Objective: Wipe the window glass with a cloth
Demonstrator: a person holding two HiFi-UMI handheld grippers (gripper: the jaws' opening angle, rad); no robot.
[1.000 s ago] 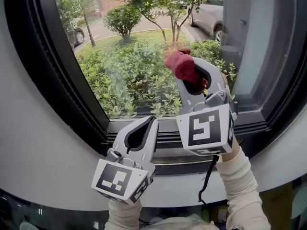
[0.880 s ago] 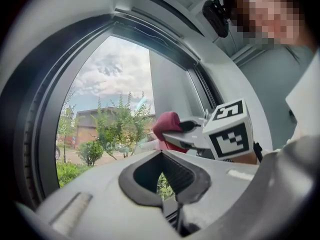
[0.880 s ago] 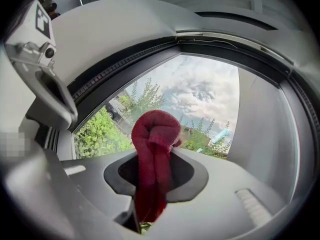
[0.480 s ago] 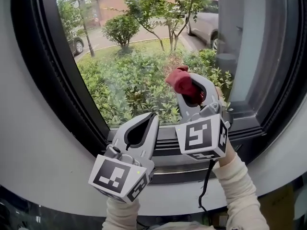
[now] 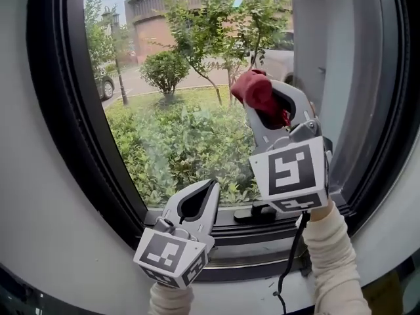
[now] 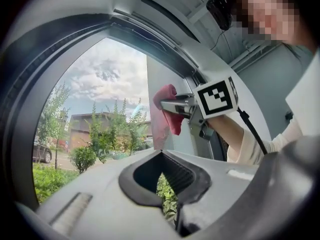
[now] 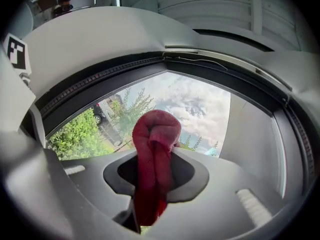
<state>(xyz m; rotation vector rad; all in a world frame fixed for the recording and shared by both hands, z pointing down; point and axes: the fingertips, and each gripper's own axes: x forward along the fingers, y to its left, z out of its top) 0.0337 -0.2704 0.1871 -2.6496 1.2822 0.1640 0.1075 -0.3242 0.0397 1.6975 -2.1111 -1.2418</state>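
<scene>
Red cloth [image 5: 256, 90] bunched at the far tip of the right gripper [image 5: 266, 104], held up at the window glass [image 5: 170, 123], right side of the pane. Right jaws clamped tight on the cloth, its wad sticking out beyond them. Left gripper [image 5: 209, 188] lower and nearer, over the bottom frame [image 5: 230, 225]; jaws pressed together, holding nothing.

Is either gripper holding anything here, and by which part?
The right gripper is shut on the red cloth, clamped mid-length, its bunched end poking past the tips. The left gripper is shut on nothing.
</scene>
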